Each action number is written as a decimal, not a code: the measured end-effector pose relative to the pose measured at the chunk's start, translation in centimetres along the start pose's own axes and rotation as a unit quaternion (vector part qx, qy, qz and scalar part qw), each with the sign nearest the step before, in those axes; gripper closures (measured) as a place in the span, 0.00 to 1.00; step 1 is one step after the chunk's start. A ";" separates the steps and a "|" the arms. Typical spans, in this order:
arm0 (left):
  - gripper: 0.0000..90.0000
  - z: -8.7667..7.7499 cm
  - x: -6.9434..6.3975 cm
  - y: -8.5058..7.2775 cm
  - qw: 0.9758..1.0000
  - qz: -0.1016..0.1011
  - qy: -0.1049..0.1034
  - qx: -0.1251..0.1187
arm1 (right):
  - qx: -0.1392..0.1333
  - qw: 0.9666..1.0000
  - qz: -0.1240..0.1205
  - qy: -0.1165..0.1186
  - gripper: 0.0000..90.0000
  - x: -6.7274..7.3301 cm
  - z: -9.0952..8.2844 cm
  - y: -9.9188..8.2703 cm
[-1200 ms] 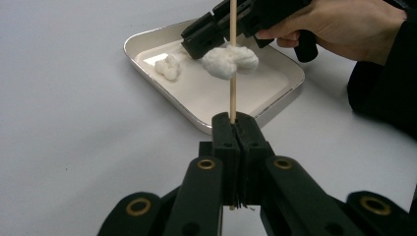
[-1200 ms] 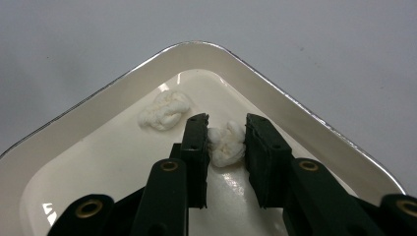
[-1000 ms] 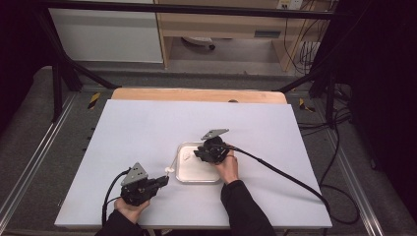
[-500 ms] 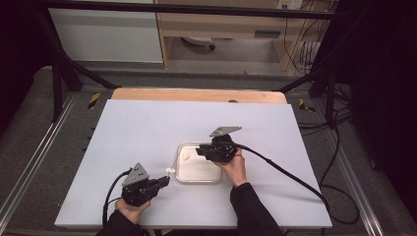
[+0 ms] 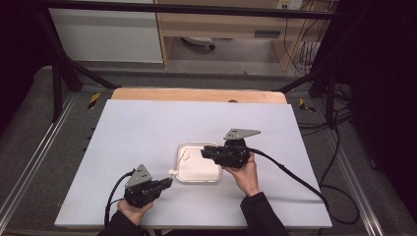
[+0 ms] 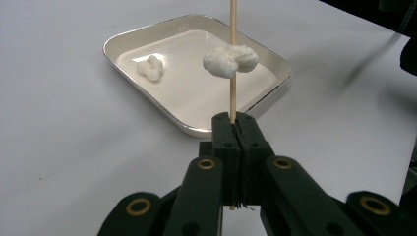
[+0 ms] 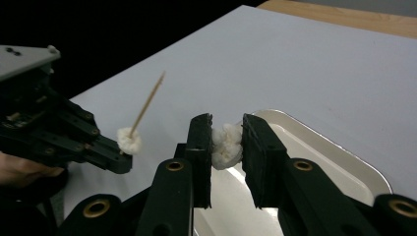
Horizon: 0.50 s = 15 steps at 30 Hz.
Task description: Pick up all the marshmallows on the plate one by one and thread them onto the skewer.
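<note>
The left claw (image 6: 235, 129) is clamped tight on a thin wooden skewer (image 6: 232, 54) that stands up from its tips, a white fluffy marshmallow (image 6: 229, 60) threaded on it. That hand (image 5: 132, 210) rests low at the near edge of the white desk (image 5: 147, 128). The right claw (image 7: 227, 142) pinches a second white marshmallow piece (image 7: 226, 145), held level above the shallow white rectangular tray (image 6: 196, 78), the forearm coming in from below. Another white marshmallow lump (image 6: 151, 68) lies in the tray.
</note>
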State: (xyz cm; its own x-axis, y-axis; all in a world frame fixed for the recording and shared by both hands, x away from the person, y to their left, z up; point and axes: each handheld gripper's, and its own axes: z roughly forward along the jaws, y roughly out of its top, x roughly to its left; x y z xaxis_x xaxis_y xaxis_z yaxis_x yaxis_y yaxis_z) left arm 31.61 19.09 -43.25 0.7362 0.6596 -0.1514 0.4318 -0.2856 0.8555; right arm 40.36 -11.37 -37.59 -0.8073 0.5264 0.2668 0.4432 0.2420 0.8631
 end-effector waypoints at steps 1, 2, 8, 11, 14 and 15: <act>0.98 0.0 0.0 0.0 1.000 0.001 -0.001 0.000 | -0.004 1.000 0.003 0.005 0.83 0.2 -0.3 0.1; 0.98 0.0 -0.1 0.0 1.000 0.003 -0.003 0.000 | -0.010 1.000 0.003 0.009 0.83 0.3 -0.5 0.2; 0.98 0.1 -0.4 0.0 1.000 0.013 -0.008 0.001 | -0.044 0.998 0.020 0.041 0.83 0.8 -1.9 1.1; 0.98 0.2 -0.7 0.1 1.000 0.022 -0.009 0.002 | -0.049 0.997 0.024 0.048 0.83 0.8 -2.1 1.5; 0.98 0.3 -0.9 0.1 1.000 0.025 -0.010 0.002 | -0.052 0.997 0.027 0.056 0.83 1.0 -2.0 1.9; 0.98 0.3 -1.0 0.1 1.000 0.027 -0.010 0.003 | -0.051 0.997 0.027 0.057 0.83 1.0 -2.0 2.0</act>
State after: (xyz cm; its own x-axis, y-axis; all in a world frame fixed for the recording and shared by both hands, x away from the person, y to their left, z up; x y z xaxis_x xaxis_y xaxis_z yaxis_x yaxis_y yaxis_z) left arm 31.10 18.20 -43.19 0.7690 0.6288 -0.1154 0.3947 -0.3249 0.8595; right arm 39.65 -11.99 -34.75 -0.8245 0.4399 0.3561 0.4498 0.1277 0.8839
